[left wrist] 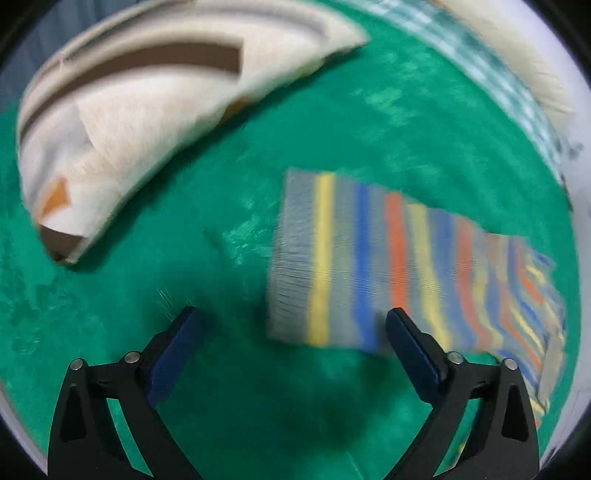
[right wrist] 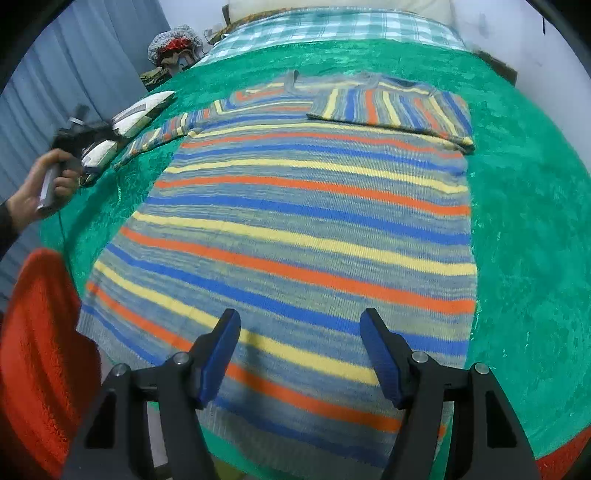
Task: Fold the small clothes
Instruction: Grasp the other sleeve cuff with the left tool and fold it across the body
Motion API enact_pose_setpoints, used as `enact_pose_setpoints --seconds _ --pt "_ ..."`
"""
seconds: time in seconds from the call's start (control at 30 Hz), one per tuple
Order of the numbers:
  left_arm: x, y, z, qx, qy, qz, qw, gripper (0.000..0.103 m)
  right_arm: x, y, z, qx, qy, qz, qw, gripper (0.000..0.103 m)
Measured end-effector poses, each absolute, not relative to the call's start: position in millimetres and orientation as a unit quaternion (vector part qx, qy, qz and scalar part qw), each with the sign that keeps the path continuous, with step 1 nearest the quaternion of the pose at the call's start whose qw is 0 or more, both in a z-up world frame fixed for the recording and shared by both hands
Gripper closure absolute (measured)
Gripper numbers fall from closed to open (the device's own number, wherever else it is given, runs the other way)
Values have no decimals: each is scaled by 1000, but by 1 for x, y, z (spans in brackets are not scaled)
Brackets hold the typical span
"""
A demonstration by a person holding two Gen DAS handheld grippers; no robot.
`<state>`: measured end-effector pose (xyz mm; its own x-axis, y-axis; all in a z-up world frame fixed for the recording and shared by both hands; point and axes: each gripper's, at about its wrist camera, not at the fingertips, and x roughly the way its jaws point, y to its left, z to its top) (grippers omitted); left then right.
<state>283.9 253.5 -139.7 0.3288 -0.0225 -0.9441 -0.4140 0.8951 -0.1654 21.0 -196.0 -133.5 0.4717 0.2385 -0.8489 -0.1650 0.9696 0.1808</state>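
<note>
A striped knit sweater (right wrist: 306, 221) in blue, yellow, orange and grey lies flat on a green bedspread (right wrist: 528, 229). Its right sleeve (right wrist: 399, 107) is folded across the chest. Its left sleeve (right wrist: 162, 136) lies stretched out to the left. My right gripper (right wrist: 300, 325) is open and empty, hovering over the sweater's lower hem. In the left wrist view, which is blurred, the left sleeve's cuff end (left wrist: 369, 266) lies just ahead of my open, empty left gripper (left wrist: 291, 314), whose right finger (left wrist: 413, 339) overlaps the sleeve edge. The left gripper also shows far left in the right wrist view (right wrist: 77, 136).
A white cushion with brown and orange shapes (left wrist: 140, 122) lies on the bedspread left of the sleeve. A checked green sheet (right wrist: 332, 26) and a pillow are at the bed's head. An orange-red knit (right wrist: 40, 354) hangs at the bed's near left corner. Clutter and curtains stand at back left.
</note>
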Motion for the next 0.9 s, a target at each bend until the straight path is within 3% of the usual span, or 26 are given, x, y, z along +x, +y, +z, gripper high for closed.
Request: enact_pose_setpoints --seconds 0.03,0.13,0.17,0.33,0.57,0.63,0.67,0.73,0.9 --pt "285 251 -143 -185 564 129 794 11 21 -196 -134 34 499 116 858 36" --pt "290 237 -132 -159 536 114 821 97 19 -198 -136 34 501 114 857 36" --pt "293 231 -124 -159 536 114 822 99 18 -199 -137 36 504 112 856 36" --pt "304 150 -49 -67 472 38 878 99 19 -201 -137 50 502 118 855 36" --pt "292 -48 21 30 404 -159 900 97 17 -192 -139 42 504 137 852 36" --pt "293 -88 11 38 412 -188 891 86 16 -192 -139 43 504 138 852 36" --pt "295 -101 1 44 424 -194 884 61 15 -192 -139 44 503 138 852 36" --pt "302 -116 -16 59 446 -188 873 38 15 -195 -138 50 501 137 853 36" --pt "310 -60 -36 9 453 -121 883 37 15 -208 -139 78 501 131 852 36"
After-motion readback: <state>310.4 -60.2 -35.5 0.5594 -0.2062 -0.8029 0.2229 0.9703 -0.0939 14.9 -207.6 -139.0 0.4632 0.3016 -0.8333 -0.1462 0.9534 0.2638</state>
